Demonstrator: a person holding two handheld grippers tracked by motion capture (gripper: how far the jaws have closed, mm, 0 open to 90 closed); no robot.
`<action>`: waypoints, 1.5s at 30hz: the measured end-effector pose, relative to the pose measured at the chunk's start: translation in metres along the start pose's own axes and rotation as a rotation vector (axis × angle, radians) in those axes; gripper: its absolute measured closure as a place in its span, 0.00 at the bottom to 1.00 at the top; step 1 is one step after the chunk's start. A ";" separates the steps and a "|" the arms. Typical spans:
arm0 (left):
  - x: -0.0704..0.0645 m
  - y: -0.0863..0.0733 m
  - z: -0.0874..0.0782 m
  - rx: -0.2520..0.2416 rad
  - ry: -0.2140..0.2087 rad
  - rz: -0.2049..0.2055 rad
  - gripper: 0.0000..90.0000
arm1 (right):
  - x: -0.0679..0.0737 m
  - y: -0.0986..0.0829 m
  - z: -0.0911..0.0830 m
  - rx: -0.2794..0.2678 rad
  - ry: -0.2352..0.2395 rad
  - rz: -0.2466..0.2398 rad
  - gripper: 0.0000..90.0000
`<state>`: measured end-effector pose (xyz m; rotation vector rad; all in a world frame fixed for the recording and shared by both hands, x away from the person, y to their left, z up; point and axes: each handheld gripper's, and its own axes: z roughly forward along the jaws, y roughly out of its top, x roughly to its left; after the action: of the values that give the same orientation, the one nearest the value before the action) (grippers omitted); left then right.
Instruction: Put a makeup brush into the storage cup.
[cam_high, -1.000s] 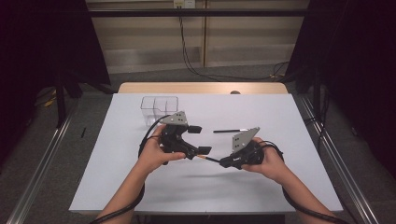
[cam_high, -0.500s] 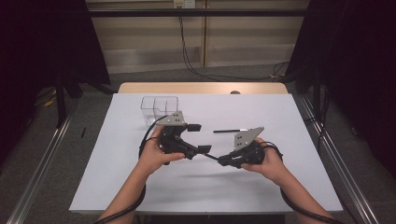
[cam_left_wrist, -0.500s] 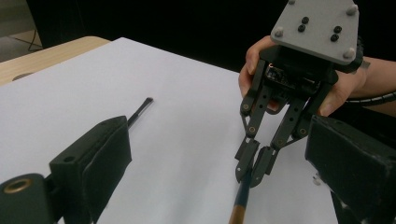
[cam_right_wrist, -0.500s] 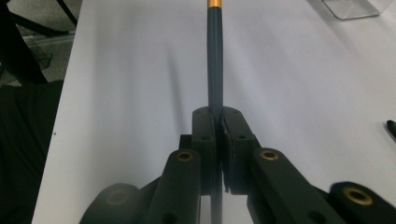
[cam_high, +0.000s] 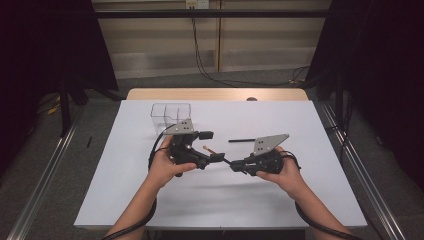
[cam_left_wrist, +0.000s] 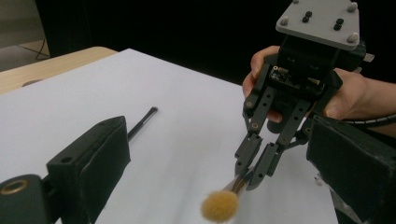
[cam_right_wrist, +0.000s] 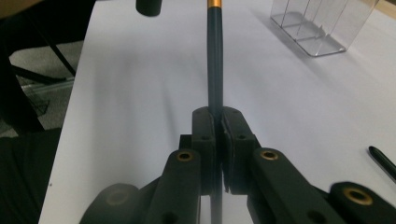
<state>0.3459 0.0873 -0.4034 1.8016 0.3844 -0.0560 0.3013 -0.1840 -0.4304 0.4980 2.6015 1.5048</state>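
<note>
A makeup brush (cam_high: 216, 154) with a dark handle, gold ferrule and tan bristle head (cam_left_wrist: 219, 206) is held off the white table. My right gripper (cam_high: 234, 165) is shut on its handle (cam_right_wrist: 215, 70), and the ferrule points away from that gripper's camera. My left gripper (cam_high: 211, 146) is open. Its two jaws stand wide apart on either side of the bristle head and do not touch it. In the left gripper view the right gripper (cam_left_wrist: 250, 175) pinches the handle just behind the head, with a hand behind it.
A black pen (cam_high: 242, 140) lies on the white table (cam_high: 310, 200) beyond the grippers, also seen as the pen (cam_left_wrist: 140, 123). A clear divided container (cam_high: 170, 112) stands at the back left. A wooden table edge (cam_high: 215, 94) runs along the far side.
The right gripper has carried the brush a little up and left, so the bristle head now sits between the open left jaws. The left gripper barely moved.
</note>
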 end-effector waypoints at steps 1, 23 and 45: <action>0.000 0.000 0.000 -0.003 -0.002 0.001 0.07 | 0.000 0.000 0.000 -0.008 -0.001 0.001 0.94; 0.000 -0.004 0.004 -0.020 0.001 -0.010 0.16 | 0.000 0.006 0.001 -0.137 -0.047 0.037 0.94; 0.001 -0.003 -0.006 -0.110 -0.033 -0.067 0.88 | 0.001 0.012 0.007 -0.189 -0.084 0.067 0.94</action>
<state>0.3451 0.0944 -0.4052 1.6770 0.4165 -0.1089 0.3048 -0.1727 -0.4233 0.6194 2.3723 1.6894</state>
